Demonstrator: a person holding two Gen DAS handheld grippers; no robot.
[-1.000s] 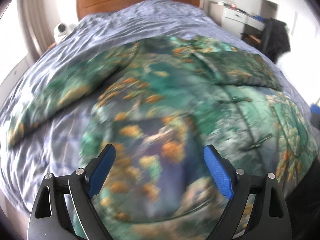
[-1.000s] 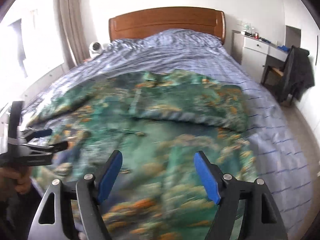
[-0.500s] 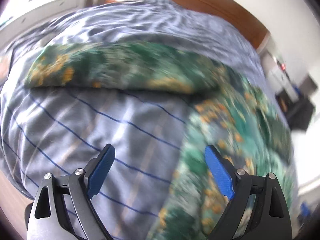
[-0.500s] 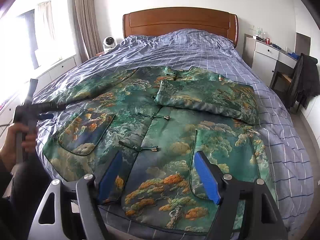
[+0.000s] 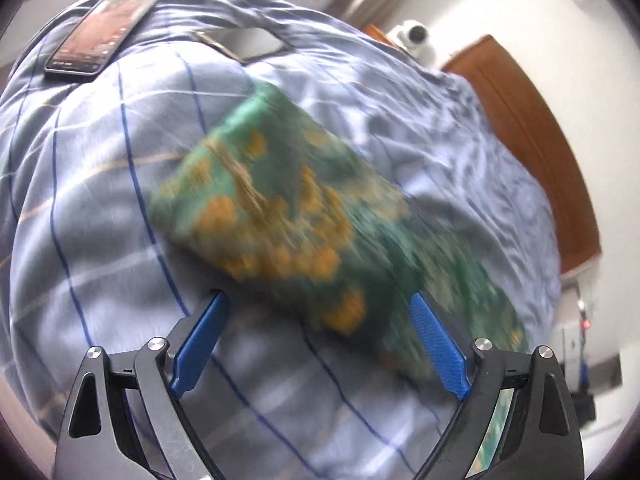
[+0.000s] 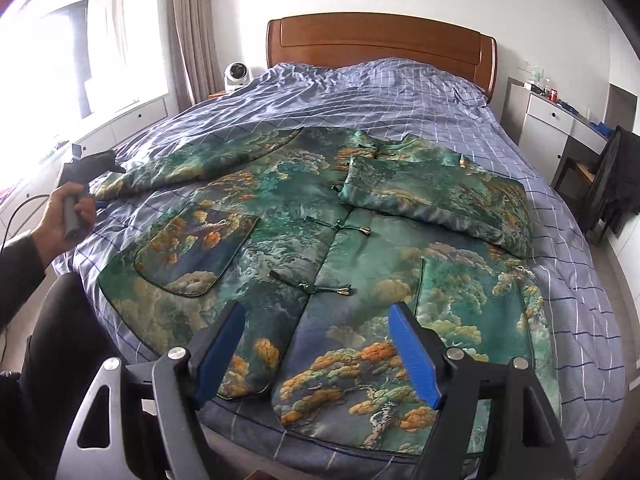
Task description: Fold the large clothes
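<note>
Gaping wide, both tools empty — left tool [image 5: 316, 344] facing jacket sleeve [image 5: 288, 216].

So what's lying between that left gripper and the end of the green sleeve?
Only bare checked bedspread between the left gripper and the sleeve, seen in the left wrist view.

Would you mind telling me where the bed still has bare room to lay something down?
Bare duvet lies between the jacket collar and headboard, and in a strip right of the folded sleeve. The left corner is crowded: the outstretched sleeve, two phones.
</note>
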